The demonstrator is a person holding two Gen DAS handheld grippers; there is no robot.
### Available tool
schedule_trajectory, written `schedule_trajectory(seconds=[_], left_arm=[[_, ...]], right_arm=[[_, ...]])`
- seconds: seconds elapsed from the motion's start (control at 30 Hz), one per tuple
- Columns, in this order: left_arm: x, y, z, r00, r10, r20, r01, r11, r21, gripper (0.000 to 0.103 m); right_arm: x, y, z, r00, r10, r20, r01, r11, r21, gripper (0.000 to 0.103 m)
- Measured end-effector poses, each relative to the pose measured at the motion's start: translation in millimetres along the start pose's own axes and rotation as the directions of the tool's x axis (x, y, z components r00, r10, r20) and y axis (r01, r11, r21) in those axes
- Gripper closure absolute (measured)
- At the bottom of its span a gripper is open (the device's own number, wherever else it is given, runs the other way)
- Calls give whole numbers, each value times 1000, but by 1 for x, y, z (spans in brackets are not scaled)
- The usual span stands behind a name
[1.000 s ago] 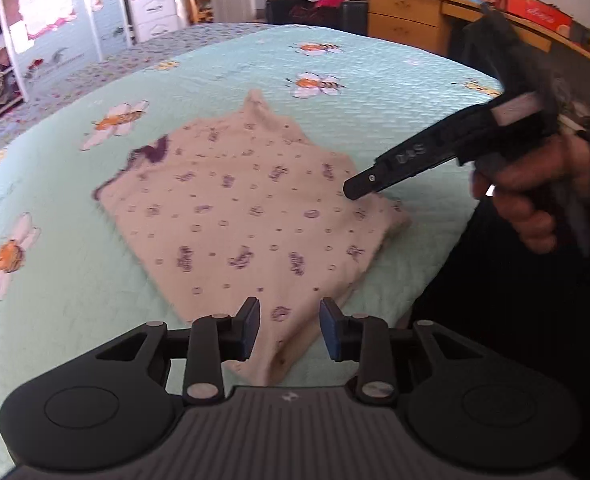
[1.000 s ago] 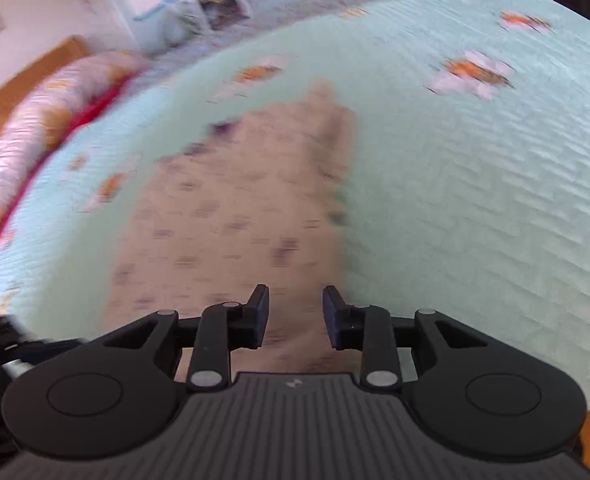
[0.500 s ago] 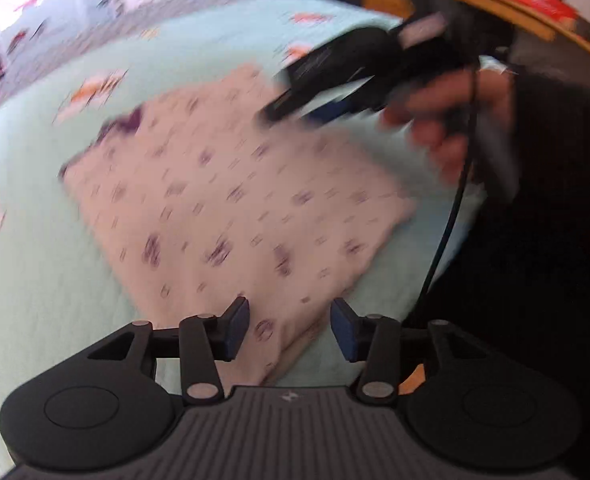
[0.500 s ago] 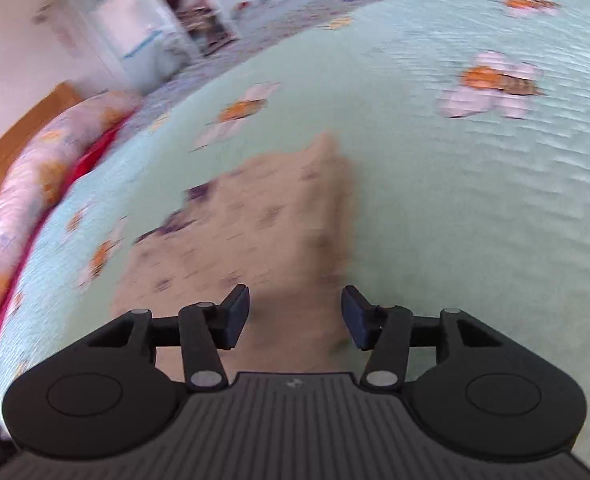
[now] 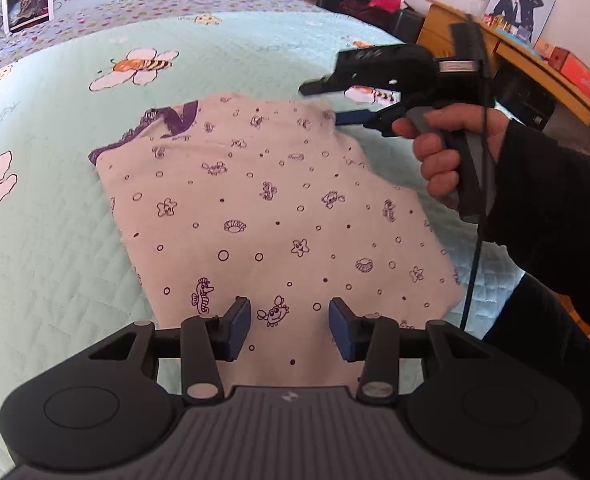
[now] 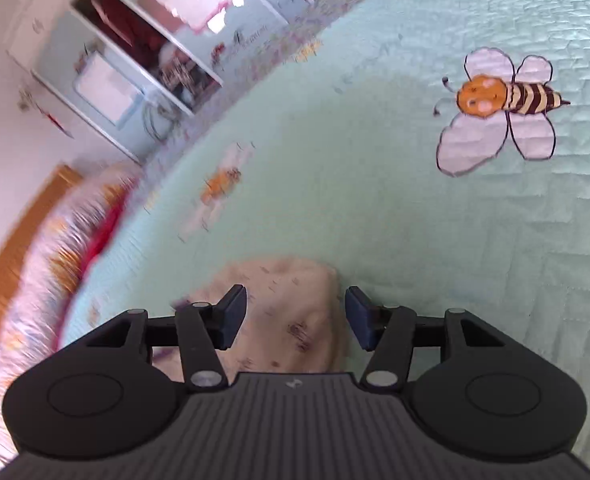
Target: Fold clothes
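Mint quilted bedspread [image 5: 55,208] with bee prints covers the bed; wooden desk [image 5: 535,68] along the far wall, wardrobe shelves [image 6: 143,68] beyond the bed (blurred). Cream garment [image 5: 263,216] with purple sea-creature print lies folded flat on the bedspread. Left gripper [image 5: 290,328] spread wide, over the garment's near edge. Right gripper [image 6: 295,318] released, straddling the garment's far corner, nothing held.

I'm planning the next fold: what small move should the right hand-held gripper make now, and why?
Probably close the right hand-held gripper on the far corner of the garment. Its jaws are open and straddle that corner, and the cloth lies flat on the bedspread, not yet gripped.
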State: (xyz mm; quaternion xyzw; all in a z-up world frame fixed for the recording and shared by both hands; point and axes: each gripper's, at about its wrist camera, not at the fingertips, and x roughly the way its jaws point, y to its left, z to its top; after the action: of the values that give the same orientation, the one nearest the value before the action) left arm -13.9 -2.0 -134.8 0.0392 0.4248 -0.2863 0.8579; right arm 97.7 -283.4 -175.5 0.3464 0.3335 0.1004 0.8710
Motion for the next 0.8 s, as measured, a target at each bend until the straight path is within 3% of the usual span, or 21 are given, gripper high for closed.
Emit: schedule_trajectory(seconds=[0.07,0.13,0.2,0.33,0.47,0.6,0.7,0.8], left_arm=[[4,3,4,1000,1,3,-1,1000,-5,57],[11,8,9,1000,14,-3,-14,1000,-15,57],[11,10,13,1000,25,-4,-25,999,-29,57],[6,12,12,1000,22,0,-22,999,-32,55],[3,14,12,1000,18,4,-17,999,-33,55],[6,16,18,1000,9,8,-9,999,-35,55],[6,20,21,1000,-1,8,1,999,-40,55],[7,25,23,1000,-8,5,9,999,-52,55]], right_arm=[[-12,8,-2,998,60,21,-60,998,-9,43],[-8,13,-8,998,57,-20,-58,998,-35,40],[6,12,-6,999,-4,-51,1,998,-66,40],[11,26,12,999,17,-44,-24,984,-177,39],[24,58,21,994,10,-110,-55,908,-415,39],[58,85,19,971,-29,-239,-120,803,-584,40],[78,95,14,952,-69,-299,-151,742,-653,40],[89,94,13,932,-85,-351,-187,718,-671,40]])
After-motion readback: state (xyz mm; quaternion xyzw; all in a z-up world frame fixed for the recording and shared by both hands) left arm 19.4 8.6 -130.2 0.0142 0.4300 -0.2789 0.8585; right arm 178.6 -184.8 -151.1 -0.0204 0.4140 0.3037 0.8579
